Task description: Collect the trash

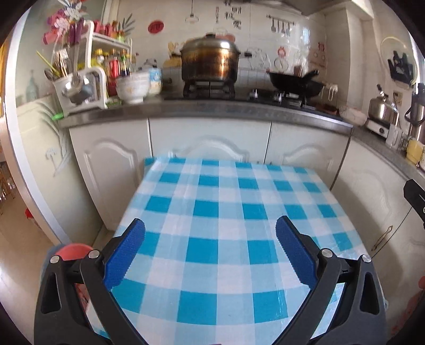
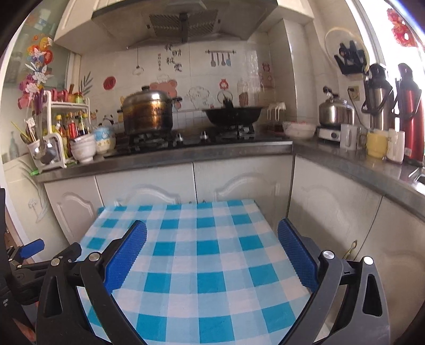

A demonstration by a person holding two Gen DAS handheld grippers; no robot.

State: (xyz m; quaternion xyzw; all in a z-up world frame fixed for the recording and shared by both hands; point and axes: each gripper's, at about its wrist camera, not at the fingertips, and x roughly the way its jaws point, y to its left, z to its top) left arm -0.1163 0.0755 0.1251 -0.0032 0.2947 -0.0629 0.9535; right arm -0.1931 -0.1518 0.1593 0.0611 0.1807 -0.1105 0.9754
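My left gripper (image 1: 209, 225) has its jaws wide apart, nothing between the blue pads (image 1: 124, 254), hanging over the blue-and-white checked tablecloth (image 1: 220, 207). Right gripper (image 2: 211, 231): same, jaws spread, empty, above the same cloth w/ its pads (image 2: 297, 254) framing bare checks. In the right wrist view I catch the left gripper's blue tip at the far left edge, beside mine. In the left wrist view a black piece at the right edge may be the right gripper, can't tell for sure.

Trash: I can't make out any on the cloth in either view. There's a red round thing (image 1: 75, 250) low at the table's left side behind my left finger, partly hidden; can't tell what it is.

Further out, white cabinet doors (image 2: 148, 191) sit just behind the table, under a grey counter (image 2: 186, 156). On the stove: a big steel pot w/ lid (image 2: 147, 111) on the left burner, a black wok (image 2: 232, 115) on the right one. Left end of counter: a white rack w/ bottles (image 2: 69, 124), utensil holder w/ ladle (image 1: 70, 87), stacked bowls (image 1: 132, 85). Right side: steel kettle (image 2: 336, 110), mugs (image 2: 375, 144), two thermos flasks (image 2: 409, 111) near the window. Range hood (image 2: 183, 24) up top.
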